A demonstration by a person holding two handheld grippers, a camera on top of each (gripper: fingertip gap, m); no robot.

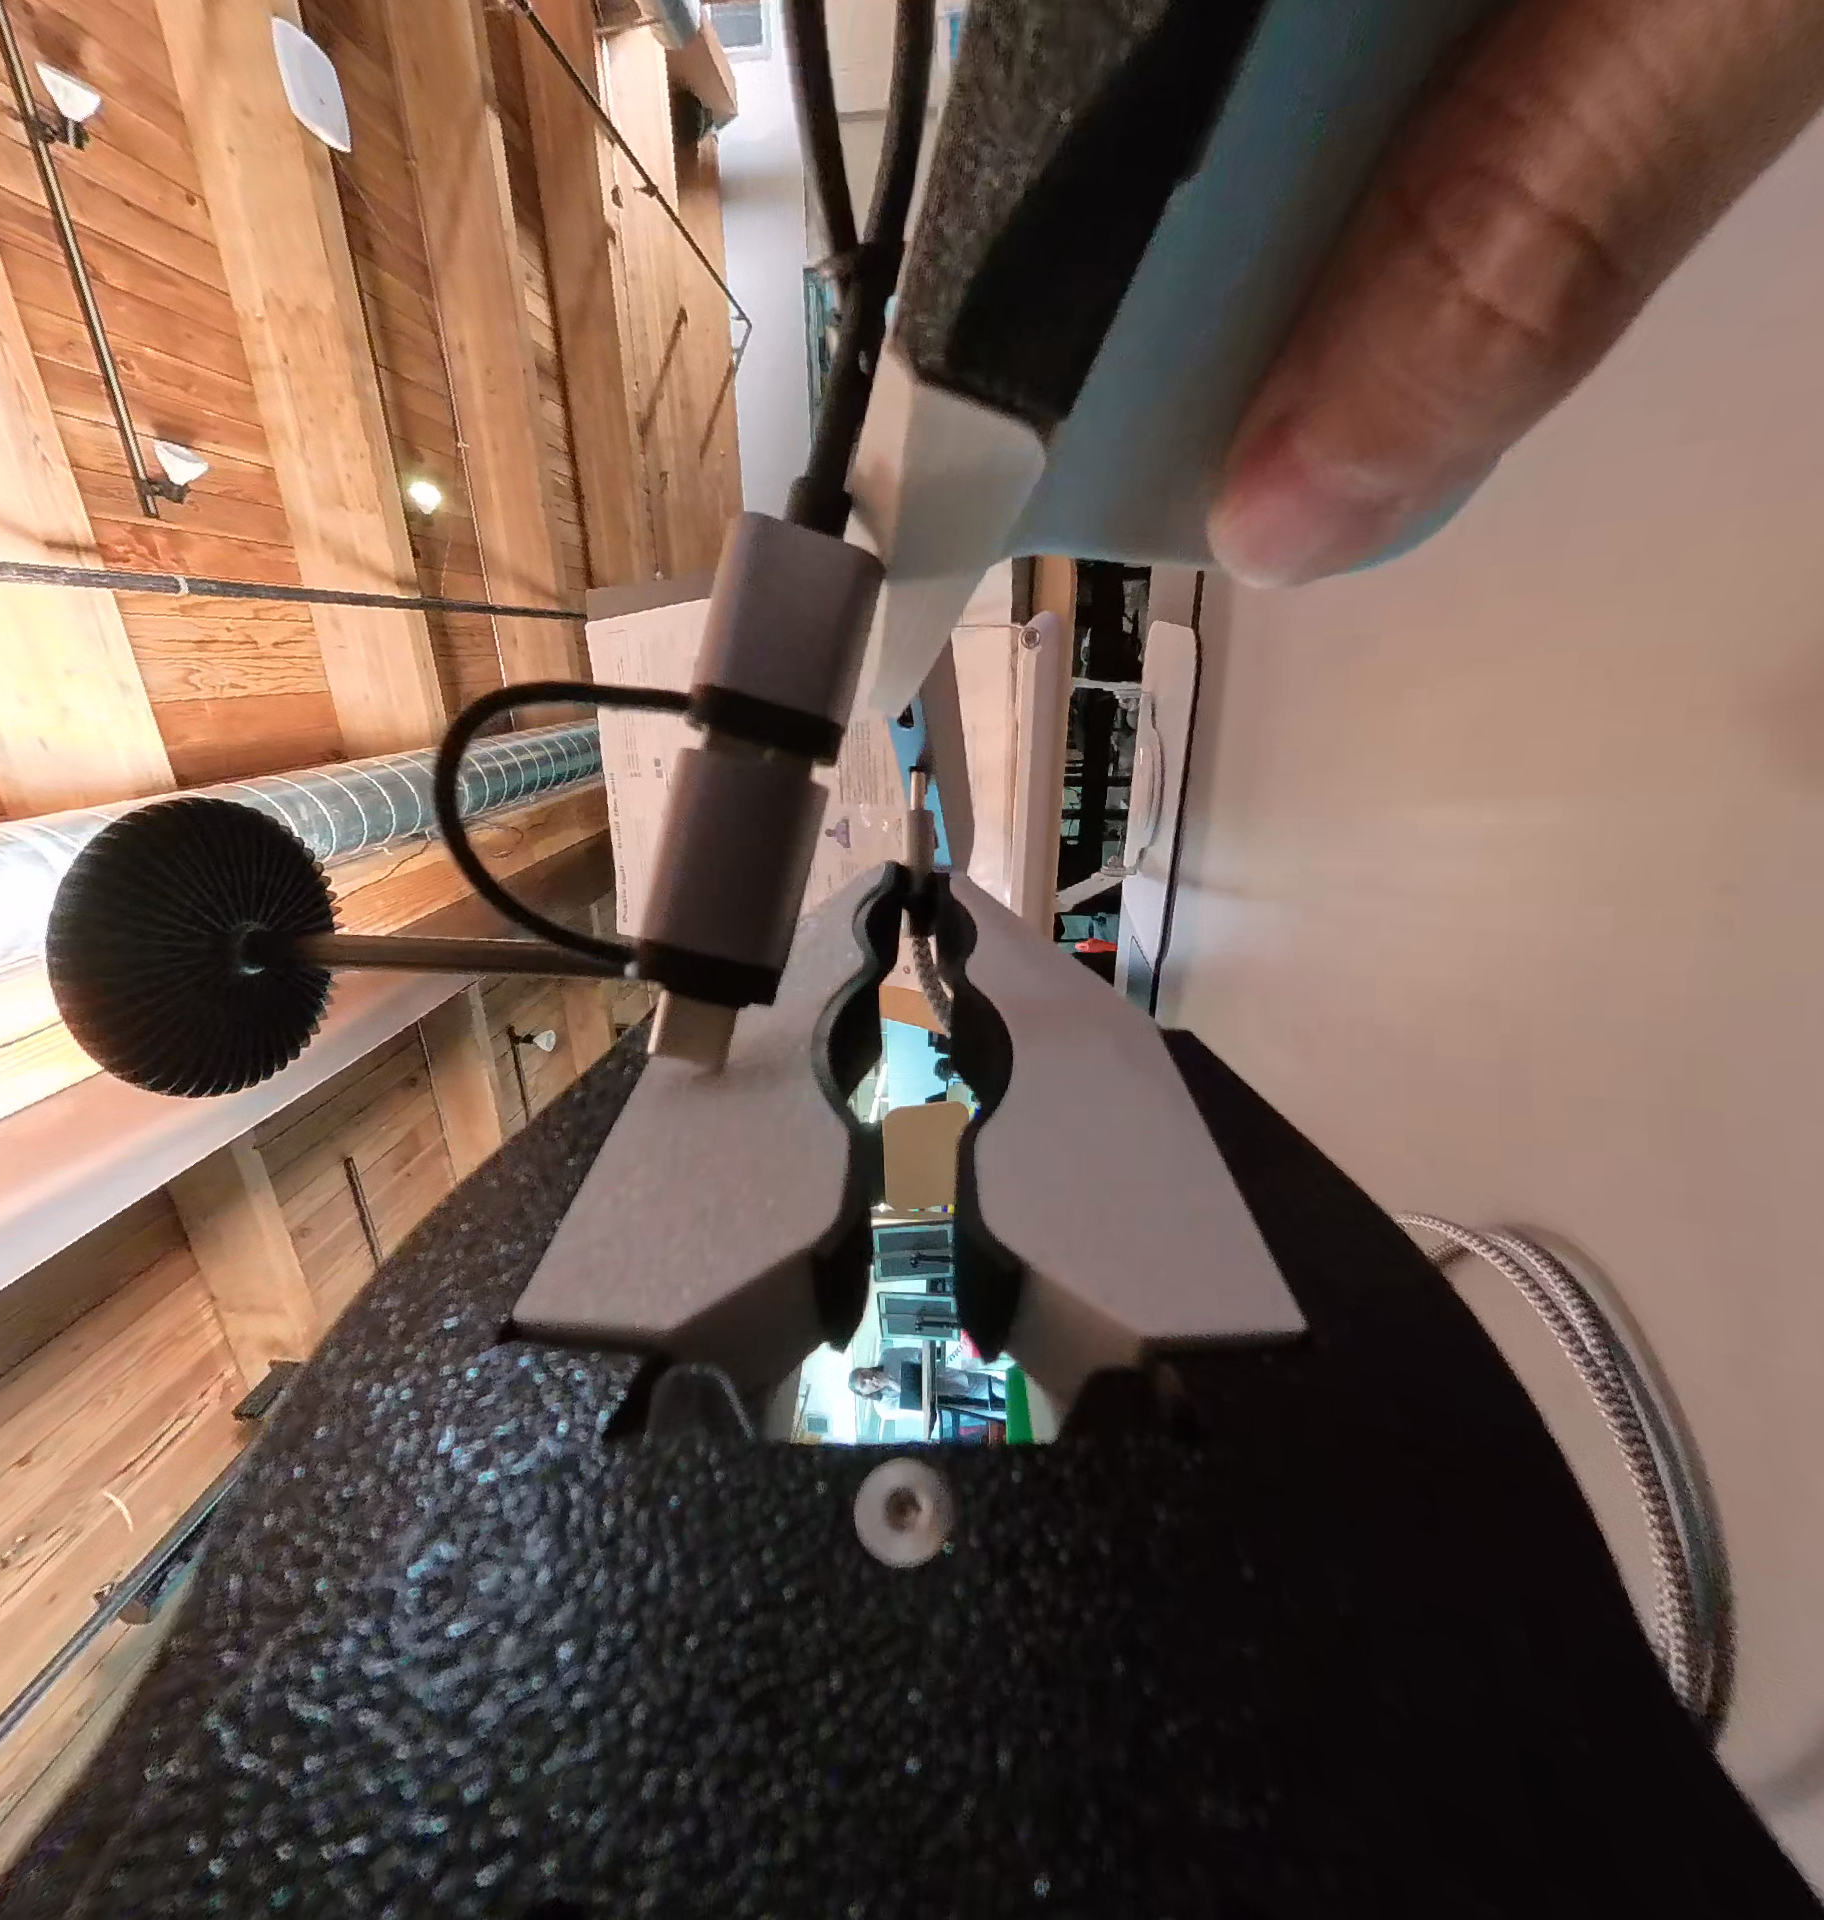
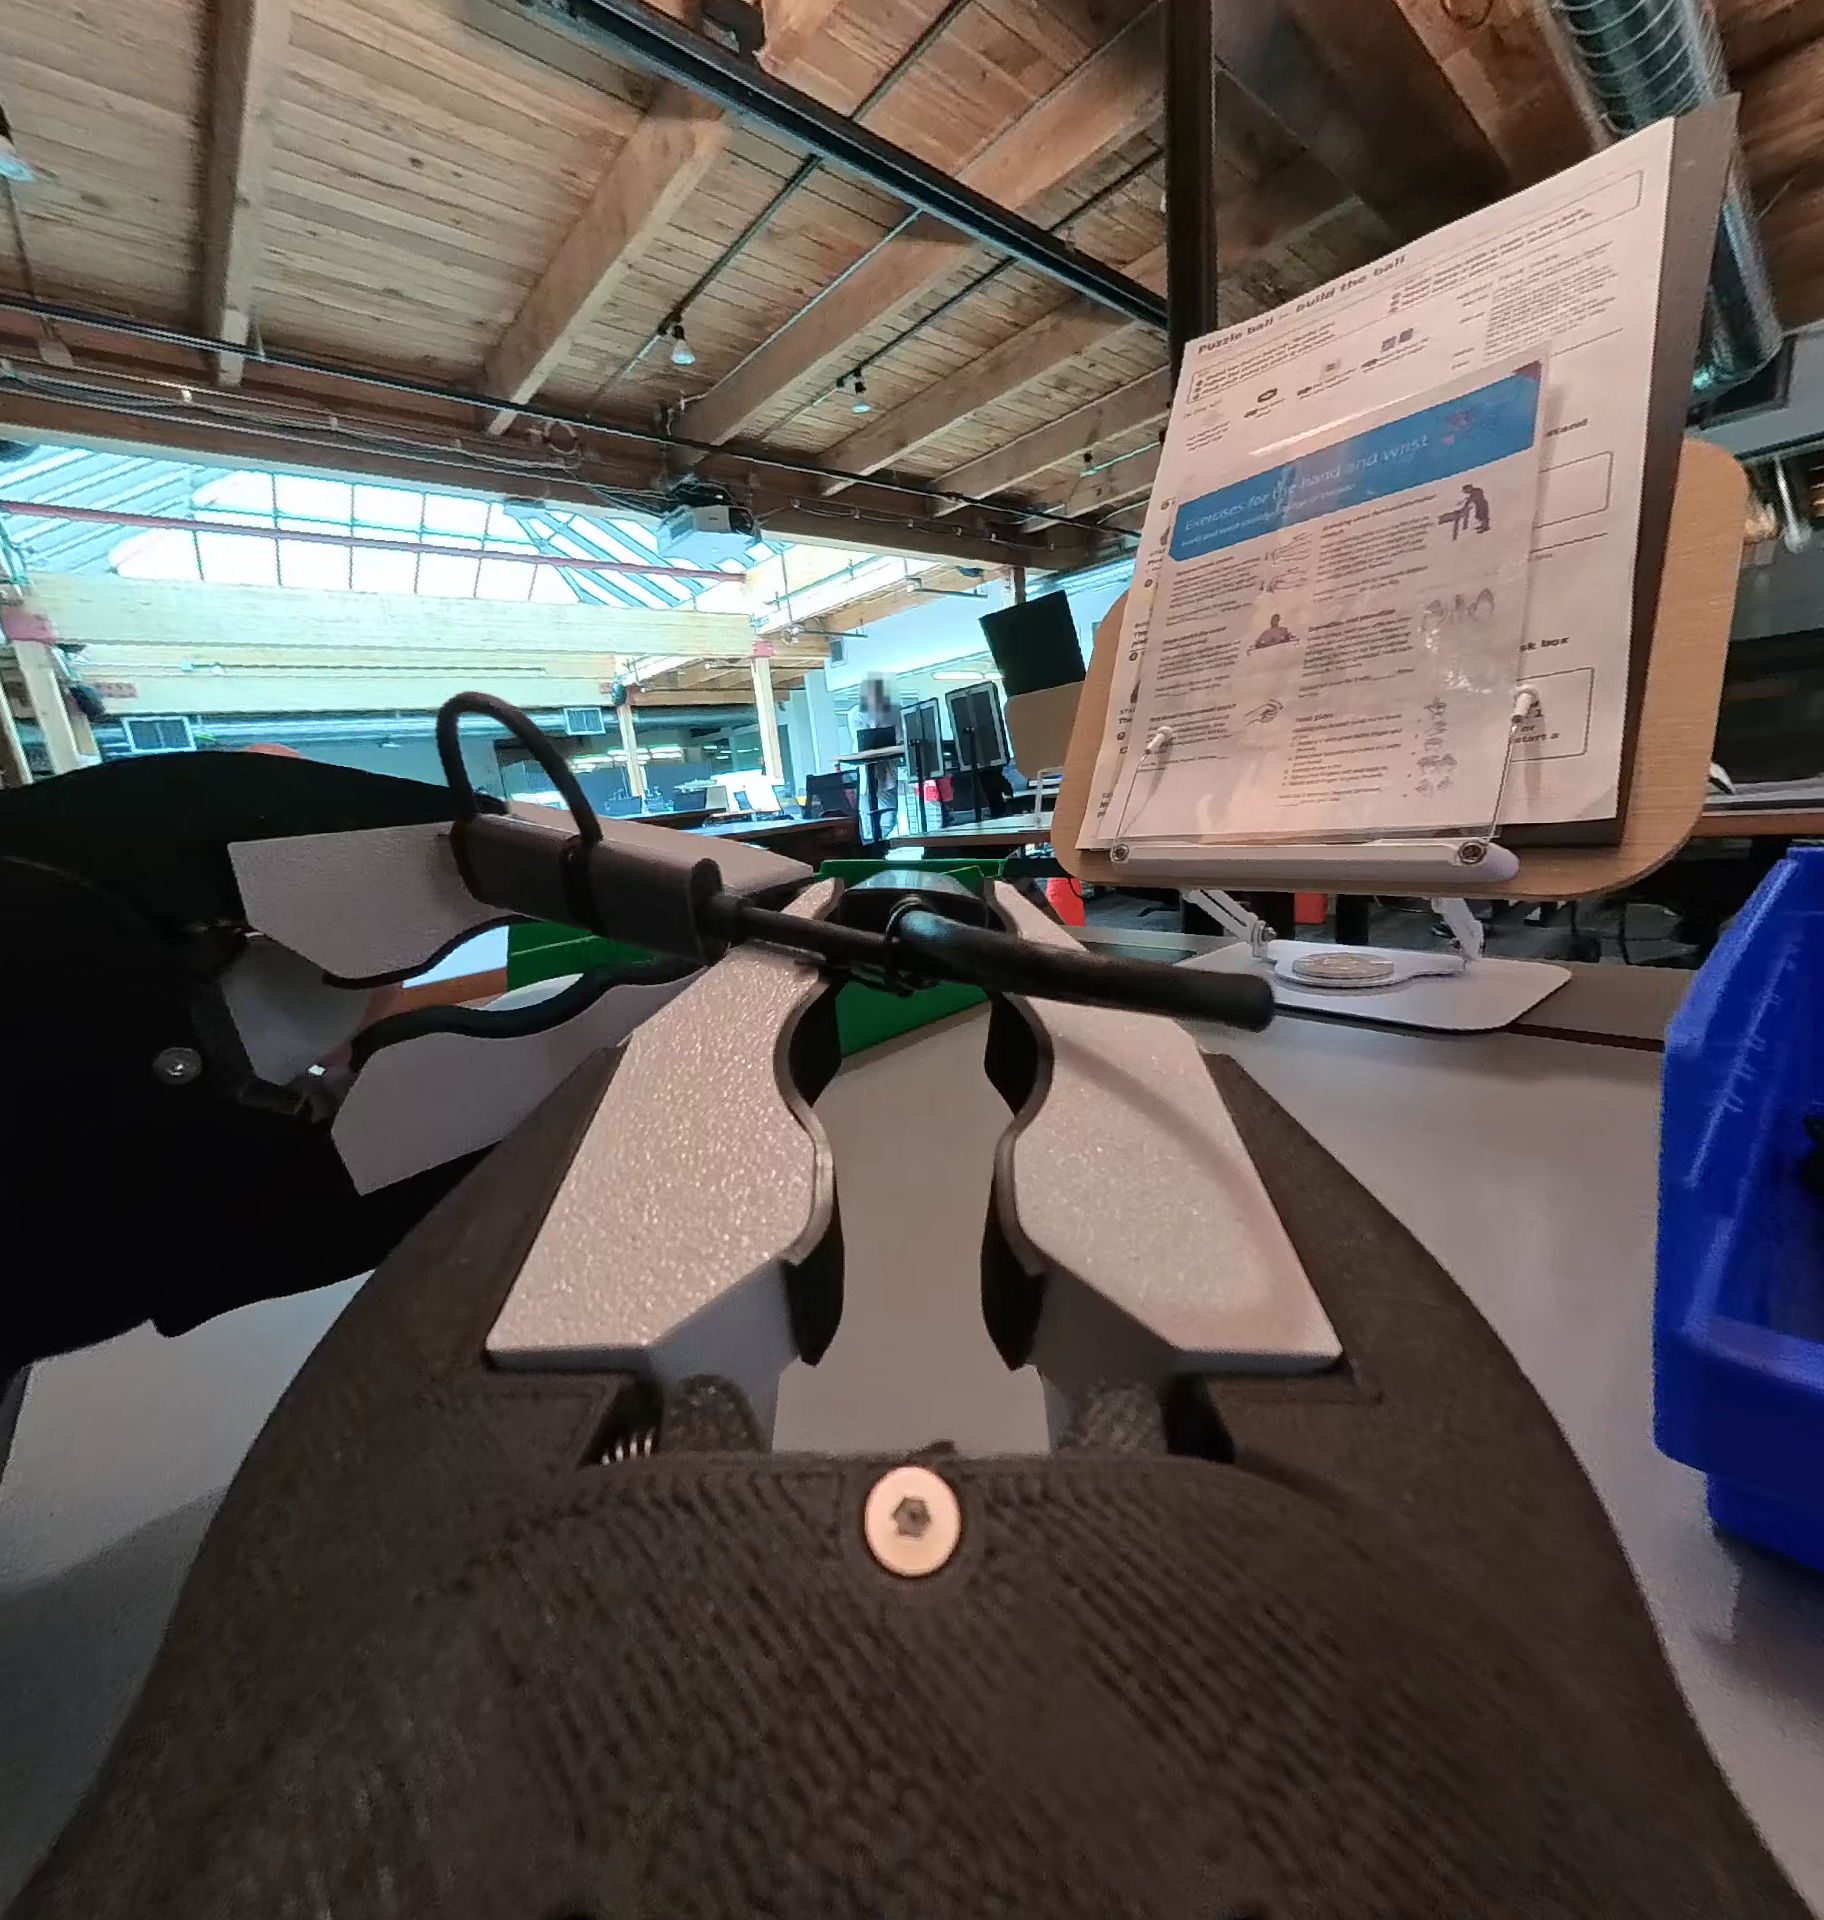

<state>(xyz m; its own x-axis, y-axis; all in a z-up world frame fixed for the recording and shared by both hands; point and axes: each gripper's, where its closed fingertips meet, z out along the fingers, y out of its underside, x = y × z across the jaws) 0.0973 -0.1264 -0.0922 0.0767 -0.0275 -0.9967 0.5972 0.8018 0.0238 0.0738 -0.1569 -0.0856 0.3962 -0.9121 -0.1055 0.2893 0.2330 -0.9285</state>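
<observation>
My left gripper is shut on a thin braided cable, whose small metal plug sticks out past the fingertips. My right gripper is shut on a black cable. That cable ends in a grey connector with a tethered adapter; in the left wrist view its plug tip touches my left gripper's left finger. The left gripper sits just left of the right one, with the connector lying on its upper finger. The right gripper shows at the top of the left wrist view.
A document stand with printed sheets stands at the back right of the grey table. A blue bin is at the right and a green bin is behind the grippers. A person's finger rests on the right gripper's body. The left gripper's tips are roughly 4 cm from the right gripper's.
</observation>
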